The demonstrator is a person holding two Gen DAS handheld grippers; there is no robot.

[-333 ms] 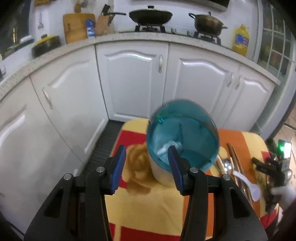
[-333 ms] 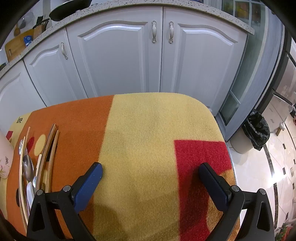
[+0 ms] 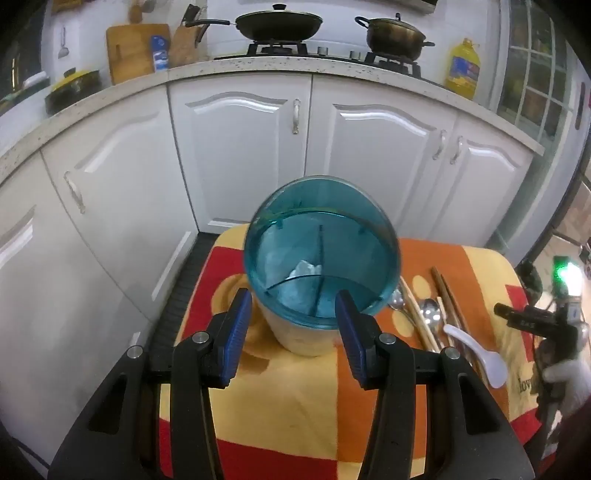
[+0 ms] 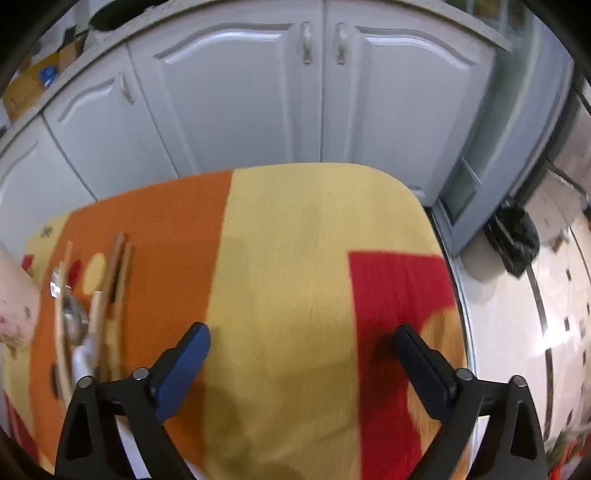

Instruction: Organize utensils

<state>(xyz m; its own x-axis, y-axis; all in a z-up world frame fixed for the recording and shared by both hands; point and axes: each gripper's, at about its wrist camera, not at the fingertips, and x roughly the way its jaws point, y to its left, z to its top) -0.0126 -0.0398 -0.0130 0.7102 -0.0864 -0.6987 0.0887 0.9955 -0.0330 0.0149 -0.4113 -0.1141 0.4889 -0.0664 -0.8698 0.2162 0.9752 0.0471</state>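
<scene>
We hold our left claw (image 3: 291, 325) open just before the blue holder (image 3: 321, 258); our right claw (image 4: 301, 350) gapes wide, utensils (image 4: 88, 314) at its left.

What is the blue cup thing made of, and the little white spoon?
The blue holder top looks like clear tinted plastic: you can see through it to the dividers inside. Its cream base may be ceramic or plastic; hard to tell. The white spoon looks like glossy plastic or porcelain, smooth and shiny.

A home kitchen: white cabinets (image 3: 236, 155), wok (image 3: 279, 26) on gas stove (image 3: 317, 55)
</scene>
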